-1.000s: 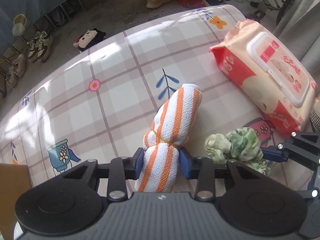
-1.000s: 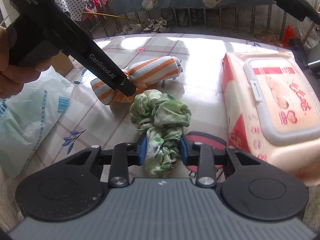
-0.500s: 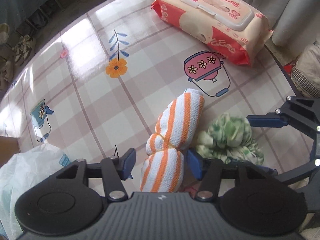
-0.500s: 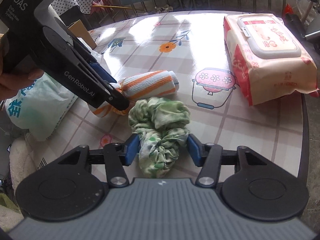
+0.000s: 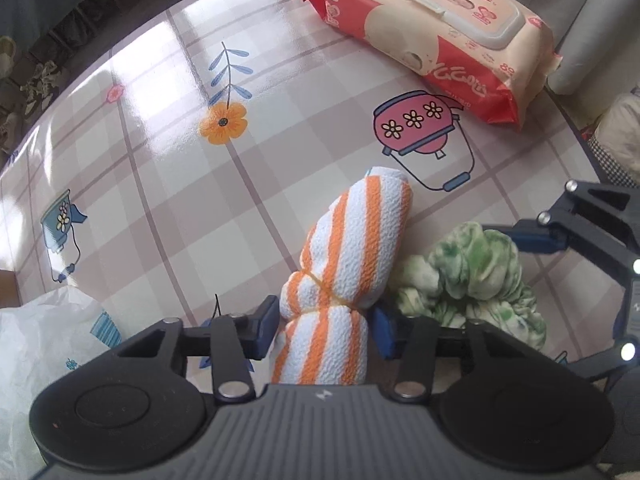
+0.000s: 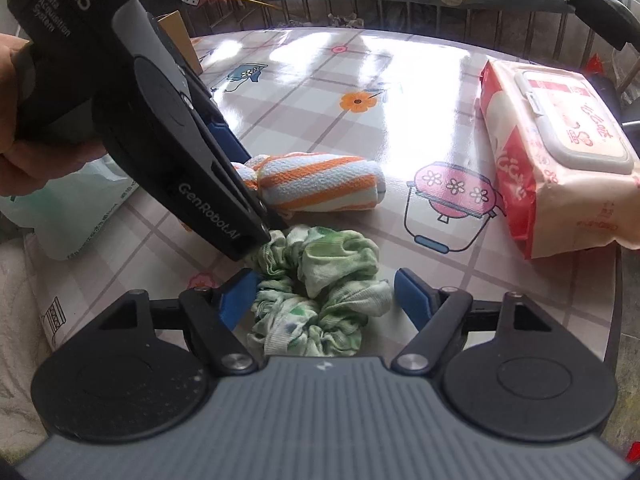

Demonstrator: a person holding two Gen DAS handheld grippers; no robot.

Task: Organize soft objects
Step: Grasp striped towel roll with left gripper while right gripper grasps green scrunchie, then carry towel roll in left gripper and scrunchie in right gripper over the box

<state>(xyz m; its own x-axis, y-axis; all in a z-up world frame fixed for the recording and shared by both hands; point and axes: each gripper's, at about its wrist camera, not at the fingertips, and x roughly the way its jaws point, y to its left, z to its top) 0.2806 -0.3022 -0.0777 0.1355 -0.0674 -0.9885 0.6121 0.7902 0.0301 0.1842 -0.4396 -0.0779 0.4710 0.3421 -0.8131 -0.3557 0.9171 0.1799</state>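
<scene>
- Our left tongs (image 5: 324, 326) sit parted around the tied end of the orange-striped rolled towel (image 5: 348, 264), with a slim gap showing at each blue pad, so they straddle it without squeezing
- That towel lies flat on the tabletop (image 5: 160, 184), its free end pointing toward the pink pot drawn on the checked cloth (a thin yellow band cinches it near our pads)
- Our right tongs (image 6: 326, 300) stand wide, one pad on either side of the green tie-dye scrunchie (image 6: 324, 288), neither pad pressing it
- The scrunchie rests on the tabletop just beside the towel, on its right flank as seen from the left wrist; whether the two fabrics actually touch we cannot tell
- From the right wrist, the left tool's black body crosses the upper left, held in our left hand (image 6: 24, 160), its tip down at the towel's knotted end
- A pack of wet wipes (image 6: 560, 148) lies well apart along the far right edge of the tabletop
- A white plastic bag (image 5: 44, 344) sits at the near left corner
</scene>
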